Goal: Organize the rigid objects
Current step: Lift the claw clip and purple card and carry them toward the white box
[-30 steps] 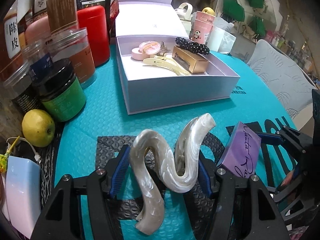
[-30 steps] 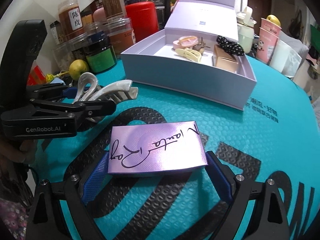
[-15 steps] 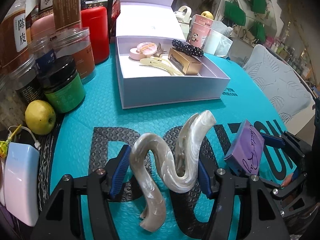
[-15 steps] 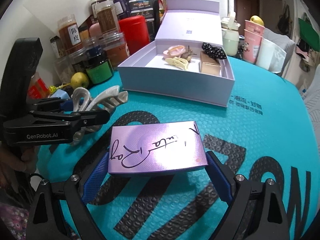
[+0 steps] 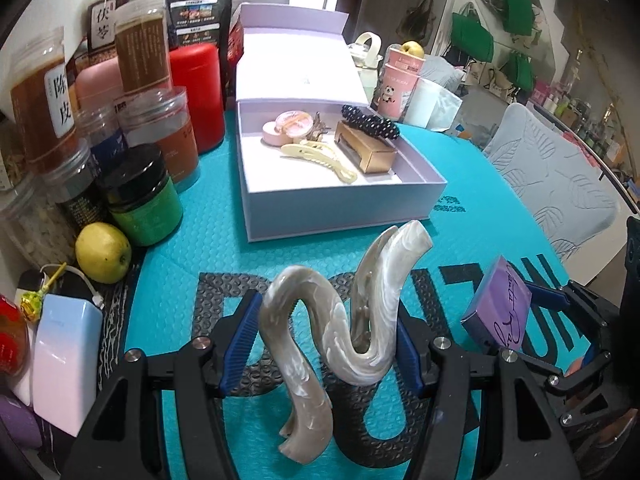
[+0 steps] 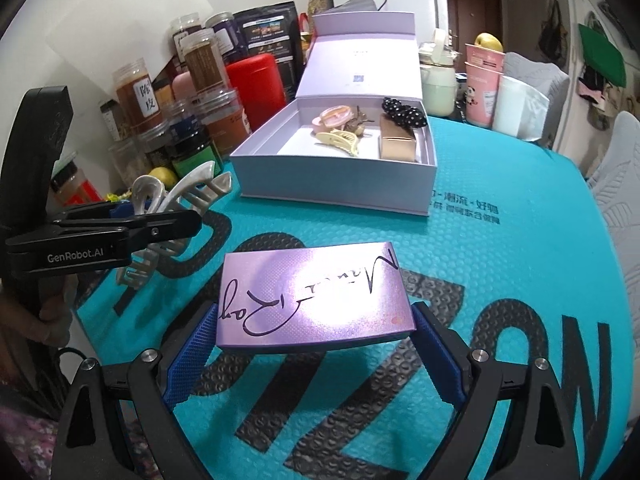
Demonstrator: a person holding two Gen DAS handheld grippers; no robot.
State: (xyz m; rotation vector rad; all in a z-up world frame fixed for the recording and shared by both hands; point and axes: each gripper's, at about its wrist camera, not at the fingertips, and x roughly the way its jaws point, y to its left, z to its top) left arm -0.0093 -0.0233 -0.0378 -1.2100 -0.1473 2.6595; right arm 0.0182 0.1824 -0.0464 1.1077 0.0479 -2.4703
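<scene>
Both loads have risen off the teal mat [image 6: 500, 264] over the last second. Your left gripper [image 5: 324, 344] pinches the pearl S-shaped hair claw [image 5: 344, 320]; your right gripper [image 6: 312, 344] clamps the purple signature box [image 6: 312, 292]. Lavender gift box [image 5: 340, 208] sits ahead, open; drop-off likely follows.

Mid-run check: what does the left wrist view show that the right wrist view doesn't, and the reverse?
Only left wrist: the pearl hair claw's S-shaped face clamped between the left gripper's jaws, plus a pale power bank.
Only right wrist: the purple box's whole signed lid, held by the right gripper.
Both: the open lavender box of hair accessories and the green-labelled jar.
</scene>
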